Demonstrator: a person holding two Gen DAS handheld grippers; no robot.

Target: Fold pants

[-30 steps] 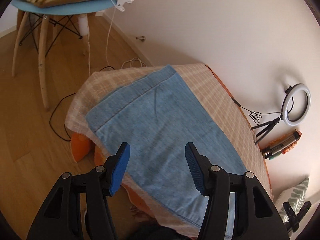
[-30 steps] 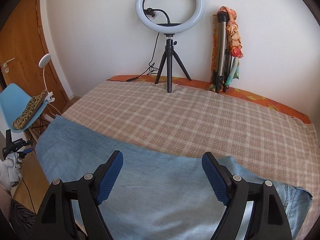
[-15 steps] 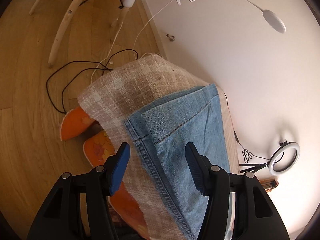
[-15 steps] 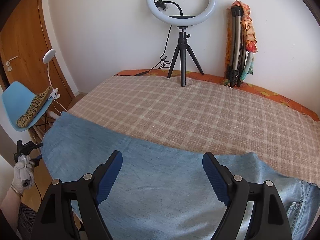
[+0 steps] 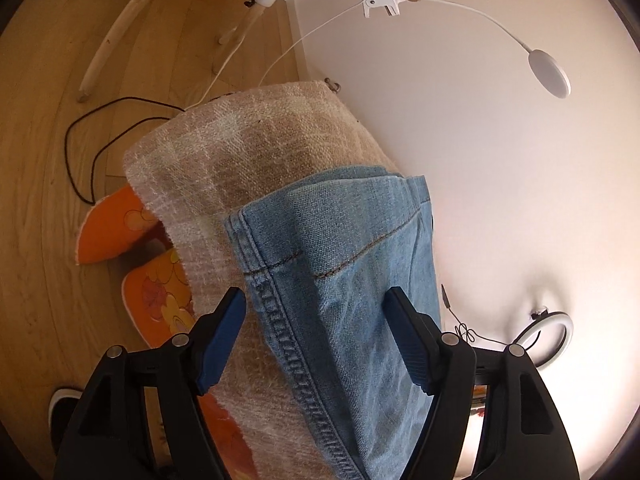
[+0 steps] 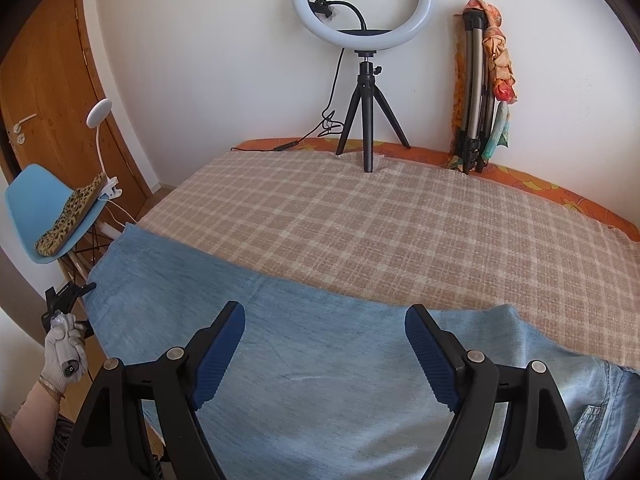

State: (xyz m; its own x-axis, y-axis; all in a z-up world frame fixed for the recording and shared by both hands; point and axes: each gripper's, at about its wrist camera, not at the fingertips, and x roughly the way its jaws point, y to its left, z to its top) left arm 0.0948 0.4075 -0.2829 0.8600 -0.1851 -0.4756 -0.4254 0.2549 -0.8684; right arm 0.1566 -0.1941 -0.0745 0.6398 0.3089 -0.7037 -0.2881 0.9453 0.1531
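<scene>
Light blue jeans (image 6: pixel 280 340) lie flat along the near side of a table under a beige plaid cloth (image 6: pixel 360 220). Their stacked leg hems (image 5: pixel 340 216) end near the table's left edge. My left gripper (image 5: pixel 316 300) hovers low over that hem end with its jaws opening. The stitched side seam lies between the blue pads, which do not press on it. A gloved hand holds that left gripper (image 6: pixel 64 300) at the table's left end in the right wrist view. My right gripper (image 6: pixel 325 314) stands open above the middle of the jeans, holding nothing.
A ring light on a tripod (image 6: pixel 362 4) and a folded tripod with a scarf (image 6: pixel 480 92) stand at the table's far edge. A blue chair with a leopard cushion (image 6: pixel 44 200) and a clip lamp (image 6: pixel 98 114) stand left. Cables (image 5: pixel 80 152) cross the wooden floor.
The left gripper has sunk and rolled, closing in on the hem end of the jeans, and its jaws now stand wider. The right gripper has barely shifted.
</scene>
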